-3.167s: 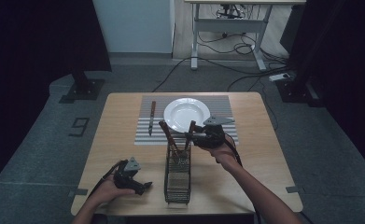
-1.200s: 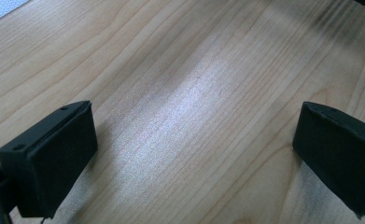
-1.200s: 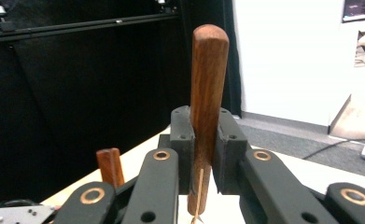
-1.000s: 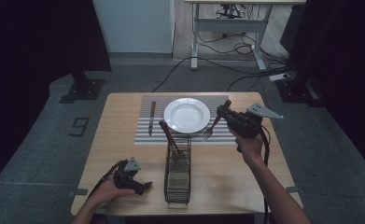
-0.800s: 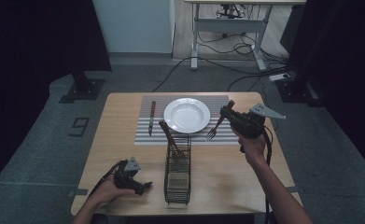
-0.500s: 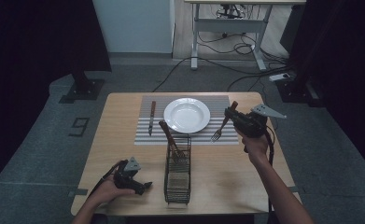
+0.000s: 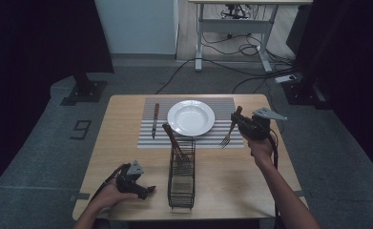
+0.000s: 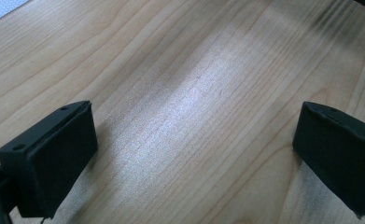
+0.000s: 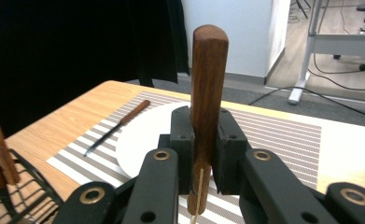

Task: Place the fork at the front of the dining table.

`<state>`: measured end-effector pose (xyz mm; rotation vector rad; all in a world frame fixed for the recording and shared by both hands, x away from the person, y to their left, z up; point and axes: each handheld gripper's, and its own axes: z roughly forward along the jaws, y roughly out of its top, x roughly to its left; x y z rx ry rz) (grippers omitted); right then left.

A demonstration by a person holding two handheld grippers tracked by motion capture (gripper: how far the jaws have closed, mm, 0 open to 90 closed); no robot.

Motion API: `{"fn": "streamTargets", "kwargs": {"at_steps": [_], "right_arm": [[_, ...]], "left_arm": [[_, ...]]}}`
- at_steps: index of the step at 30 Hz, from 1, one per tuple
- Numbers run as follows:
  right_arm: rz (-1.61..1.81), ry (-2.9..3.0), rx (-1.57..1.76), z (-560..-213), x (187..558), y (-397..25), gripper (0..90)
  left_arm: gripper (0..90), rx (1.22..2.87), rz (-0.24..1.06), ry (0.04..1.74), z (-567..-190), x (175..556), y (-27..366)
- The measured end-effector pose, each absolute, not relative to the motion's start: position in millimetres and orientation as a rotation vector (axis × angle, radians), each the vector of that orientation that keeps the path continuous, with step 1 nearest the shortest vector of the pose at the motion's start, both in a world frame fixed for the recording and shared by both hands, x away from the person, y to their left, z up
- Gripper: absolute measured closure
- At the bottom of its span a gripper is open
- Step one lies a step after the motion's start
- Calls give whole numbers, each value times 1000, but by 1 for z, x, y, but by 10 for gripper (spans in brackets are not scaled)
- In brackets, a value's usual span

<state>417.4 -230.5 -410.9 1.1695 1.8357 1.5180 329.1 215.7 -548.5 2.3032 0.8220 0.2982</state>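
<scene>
Wooden surface (image 7: 127,129): right gripper (image 7: 238,120) fingers grasp a wooden-handled metal fork (image 7: 230,130) right of the round white plate (image 7: 191,117); left gripper (image 7: 142,191) fingers released.

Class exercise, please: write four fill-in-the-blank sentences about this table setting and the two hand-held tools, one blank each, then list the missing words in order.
1. The right tool is shut on the wooden handle of a ____.
2. The knife lies on the striped placemat, on the ____ side of the white plate in the high view.
3. The left tool rests near the table's front edge with its jaws ____.
4. A wooden-handled utensil stands in the black wire ____.

Missing words: fork; left; open; basket
</scene>
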Motion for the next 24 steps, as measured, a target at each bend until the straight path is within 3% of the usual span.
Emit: {"fn": "streamTargets", "kwargs": {"at_steps": [24], "right_arm": [[1424,1828,1258,-432,439,-234,804]], "left_arm": [[0,2304,299,821,-549,329,216]]}}
